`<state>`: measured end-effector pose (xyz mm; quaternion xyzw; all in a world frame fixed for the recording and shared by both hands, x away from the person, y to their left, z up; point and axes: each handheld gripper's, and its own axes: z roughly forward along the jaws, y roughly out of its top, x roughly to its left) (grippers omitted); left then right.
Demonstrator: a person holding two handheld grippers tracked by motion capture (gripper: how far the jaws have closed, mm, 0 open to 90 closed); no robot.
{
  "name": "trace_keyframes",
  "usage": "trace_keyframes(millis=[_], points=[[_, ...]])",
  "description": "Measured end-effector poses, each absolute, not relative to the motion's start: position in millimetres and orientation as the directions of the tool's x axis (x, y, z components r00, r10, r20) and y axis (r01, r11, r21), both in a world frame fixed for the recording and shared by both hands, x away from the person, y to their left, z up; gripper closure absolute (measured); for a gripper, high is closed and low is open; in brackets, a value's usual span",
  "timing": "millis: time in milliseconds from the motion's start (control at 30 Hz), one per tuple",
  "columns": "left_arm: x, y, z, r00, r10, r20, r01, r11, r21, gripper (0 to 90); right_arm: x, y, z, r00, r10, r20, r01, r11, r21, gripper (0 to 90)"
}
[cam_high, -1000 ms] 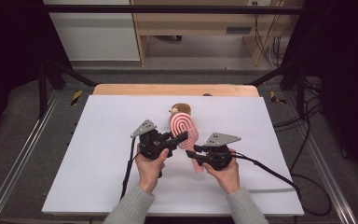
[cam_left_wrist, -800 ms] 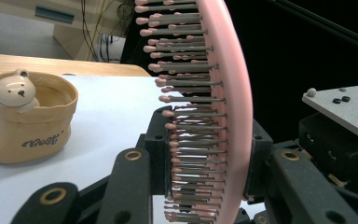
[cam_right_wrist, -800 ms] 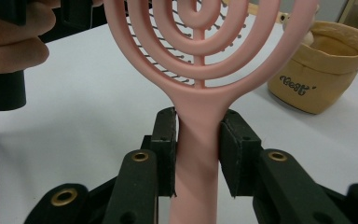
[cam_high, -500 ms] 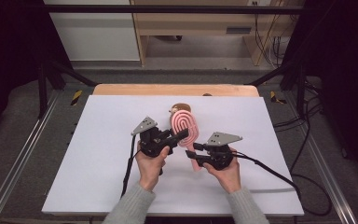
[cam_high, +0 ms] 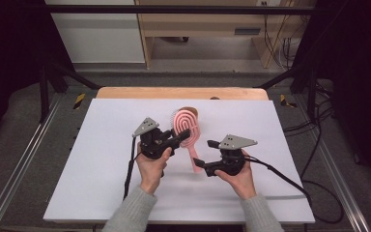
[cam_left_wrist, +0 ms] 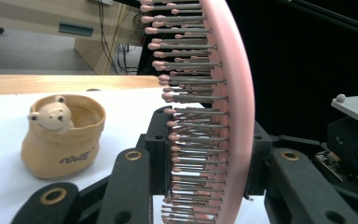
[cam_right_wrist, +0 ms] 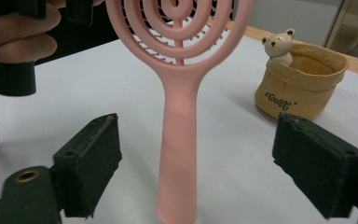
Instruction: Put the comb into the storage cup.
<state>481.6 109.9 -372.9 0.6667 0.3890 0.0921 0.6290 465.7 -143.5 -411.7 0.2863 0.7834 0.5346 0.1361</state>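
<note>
Left gripper (cam_high: 178, 138): clamped on pink hairbrush (cam_high: 188, 126) head.
Right gripper (cam_high: 202, 153): just opened wide, pads clear of handle.
Bear pouch (cam_right_wrist: 299, 85): probably ceramic, behind brush.

You see a pink hairbrush (cam_high: 187, 126) with grey, pink-tipped bristles, a tan pouch (cam_right_wrist: 303, 86) bearing a cream bear, black grippers, white tabletop (cam_high: 101, 145).
</note>
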Motion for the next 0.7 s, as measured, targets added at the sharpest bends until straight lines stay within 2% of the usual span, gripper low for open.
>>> trace_keyframes(millis=[333, 700], points=[[485.7, 121.8, -366.0, 0.670, 0.659, -0.342, 0.385, 0.085, 0.919, 63.1, 465.9, -154.2, -414.1, -0.777, 0.618, 0.117, 0.331, 0.244, 0.911, 3.2], [487.6, 128.8, -355.4, 0.666, 0.673, -0.323, 0.365, 0.084, 0.927, 63.1, 466.1, -175.7, -419.8, -0.759, 0.641, 0.112, 0.342, 0.247, 0.907, 0.4]])
